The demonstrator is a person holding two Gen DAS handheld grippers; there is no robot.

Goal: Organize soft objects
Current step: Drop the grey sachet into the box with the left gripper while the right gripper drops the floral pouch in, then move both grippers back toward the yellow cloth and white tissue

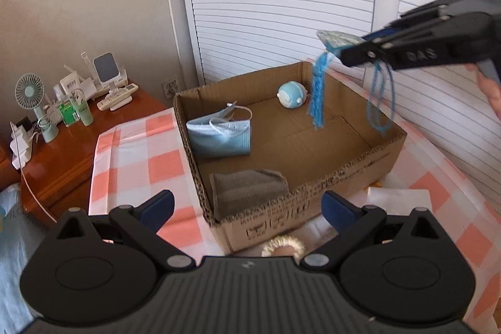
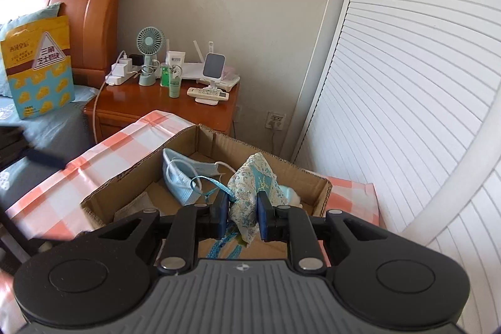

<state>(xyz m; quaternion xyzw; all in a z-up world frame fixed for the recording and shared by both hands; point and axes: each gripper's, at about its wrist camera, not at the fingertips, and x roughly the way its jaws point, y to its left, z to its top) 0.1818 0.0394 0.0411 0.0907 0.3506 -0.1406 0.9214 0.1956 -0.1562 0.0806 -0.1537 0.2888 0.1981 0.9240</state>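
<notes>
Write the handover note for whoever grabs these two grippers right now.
Right gripper: shut on the patterned pouch, tassel and cord dangling, held above the cardboard box.
Left gripper: open, empty, at the box's near wall.
Done: face mask, grey towel and blue round toy are in the box.
Left: drop the pouch in; the doll lies outside by the near wall.

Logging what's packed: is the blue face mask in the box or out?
In: the face mask lies on the floor of the cardboard box.
</notes>
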